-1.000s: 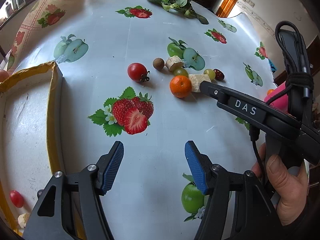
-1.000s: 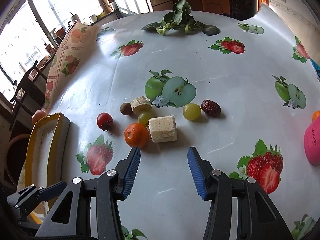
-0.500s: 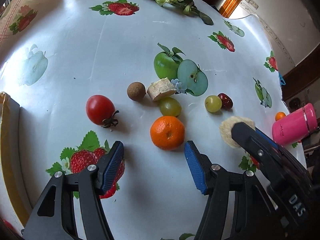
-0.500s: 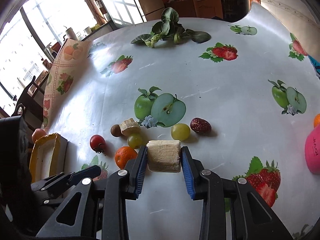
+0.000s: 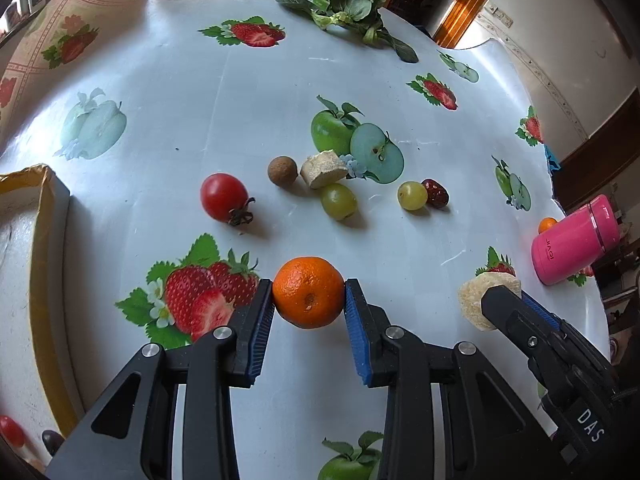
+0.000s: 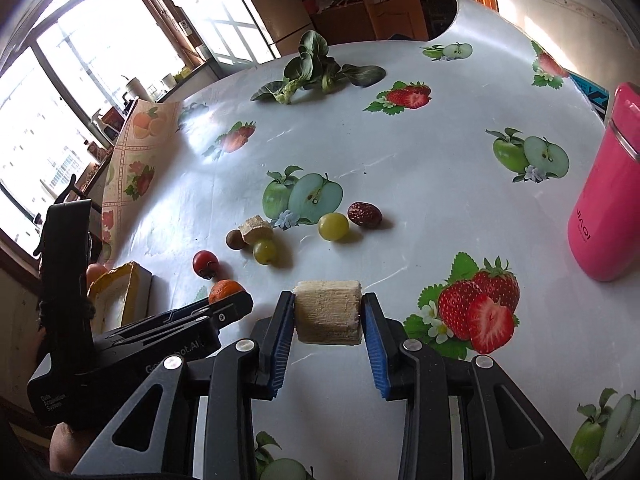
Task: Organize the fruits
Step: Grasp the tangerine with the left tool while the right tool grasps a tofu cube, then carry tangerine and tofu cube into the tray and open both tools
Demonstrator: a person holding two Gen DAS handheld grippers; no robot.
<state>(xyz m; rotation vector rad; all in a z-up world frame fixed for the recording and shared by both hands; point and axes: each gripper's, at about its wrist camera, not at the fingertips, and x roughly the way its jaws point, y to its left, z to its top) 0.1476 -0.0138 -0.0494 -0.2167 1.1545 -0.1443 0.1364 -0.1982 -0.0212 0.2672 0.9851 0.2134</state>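
My left gripper (image 5: 309, 302) is shut on an orange mandarin (image 5: 308, 291), held just above the tablecloth. My right gripper (image 6: 328, 316) is shut on a pale sugarcane chunk (image 6: 328, 312); the chunk also shows at the right of the left wrist view (image 5: 480, 296). On the table lie a red tomato (image 5: 223, 197), a brown longan (image 5: 282, 171), a smaller cane chunk (image 5: 323, 169), two green grapes (image 5: 338, 201) (image 5: 412, 195) and a dark red date (image 5: 436, 193). A yellow-rimmed tray (image 5: 44, 240) is at the left.
A pink flask (image 6: 608, 208) stands at the right, with a small orange (image 5: 546, 224) behind it. Leafy greens (image 5: 352, 8) lie at the far side. The tray holds a small red fruit (image 5: 10, 430) and a dark one. The fruit-print cloth covers the table.
My left gripper moved forward and closed on the mandarin. My right gripper closed on the cane chunk and lifted it back toward the right.
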